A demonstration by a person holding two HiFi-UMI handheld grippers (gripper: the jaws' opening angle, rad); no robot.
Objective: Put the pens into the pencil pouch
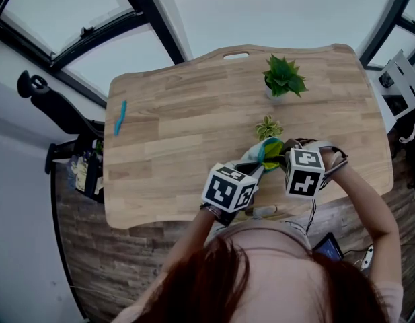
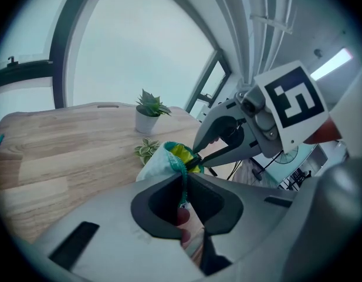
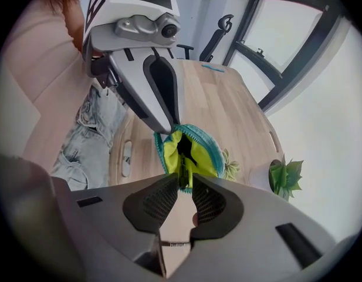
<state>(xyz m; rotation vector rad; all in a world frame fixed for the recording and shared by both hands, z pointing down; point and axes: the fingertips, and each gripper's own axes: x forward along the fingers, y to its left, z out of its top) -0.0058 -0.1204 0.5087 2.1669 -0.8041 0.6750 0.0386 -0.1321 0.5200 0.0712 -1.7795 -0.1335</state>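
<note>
A white pencil pouch (image 1: 264,152) with a teal zip and yellow-green lining is held up over the table's near edge. My left gripper (image 2: 183,178) is shut on the pouch's zip edge (image 2: 179,164), keeping the mouth open. My right gripper (image 3: 183,178) points steeply down, shut on a thin dark pen (image 3: 182,168) whose tip is in the open pouch mouth (image 3: 195,148). In the head view the left gripper (image 1: 256,167) and right gripper (image 1: 286,157) meet at the pouch. A blue pen (image 1: 120,117) lies at the table's far left.
The wooden table (image 1: 194,113) carries a potted green plant (image 1: 283,78) at the back and a small pale plant (image 1: 268,126) just beyond the pouch. A black office chair (image 1: 52,103) stands left of the table. The person's lap is below the near edge.
</note>
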